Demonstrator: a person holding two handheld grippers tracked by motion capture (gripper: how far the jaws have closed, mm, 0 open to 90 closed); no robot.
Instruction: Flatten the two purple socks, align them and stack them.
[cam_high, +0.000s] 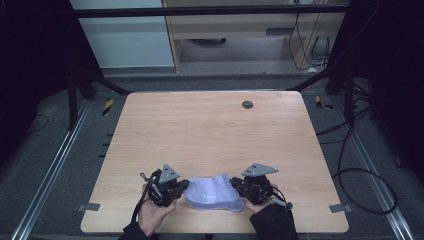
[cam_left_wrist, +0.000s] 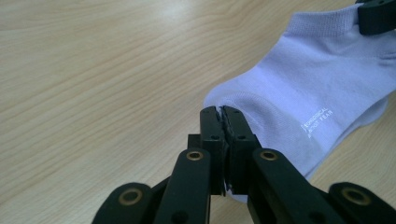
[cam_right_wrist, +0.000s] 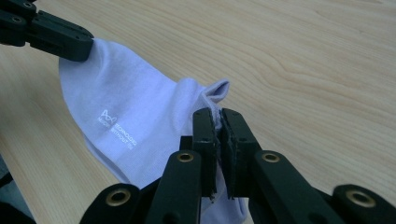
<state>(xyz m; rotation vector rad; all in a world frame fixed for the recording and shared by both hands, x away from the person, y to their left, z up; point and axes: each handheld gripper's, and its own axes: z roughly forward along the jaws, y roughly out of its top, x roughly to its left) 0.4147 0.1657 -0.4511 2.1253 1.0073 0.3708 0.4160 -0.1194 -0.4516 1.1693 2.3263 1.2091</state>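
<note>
Person: two hands come in from the bottom edge of the high view in dark sleeves, the left hand (cam_high: 152, 212) and the right hand (cam_high: 260, 202) each holding a gripper at the near edge of the table.
Left gripper (cam_left_wrist: 220, 110): jaws pressed together on the toe end of the sock, the cloth pinched between the pads; in the high view it sits at the sock's left end (cam_high: 176, 189).
Right gripper (cam_right_wrist: 219, 114): jaws closed on the sock's opening end, a fold of cuff standing up just past the tips; in the high view it sits at the sock's right end (cam_high: 239, 187).
Sock (cam_high: 212, 192): pale lilac, low-cut, stretched flat between the two grippers near the front edge of the table, lying on the wood; small white lettering shows on its side (cam_right_wrist: 119, 128), too small to read.
Table (cam_high: 210, 130): light wood grain, square, bare past the sock.
Grommet (cam_high: 247, 104): a small dark round disc set in the table top near the far edge, well apart from the sock.
Floor (cam_high: 360, 165): grey, with black cables looping to the right of the table.
</note>
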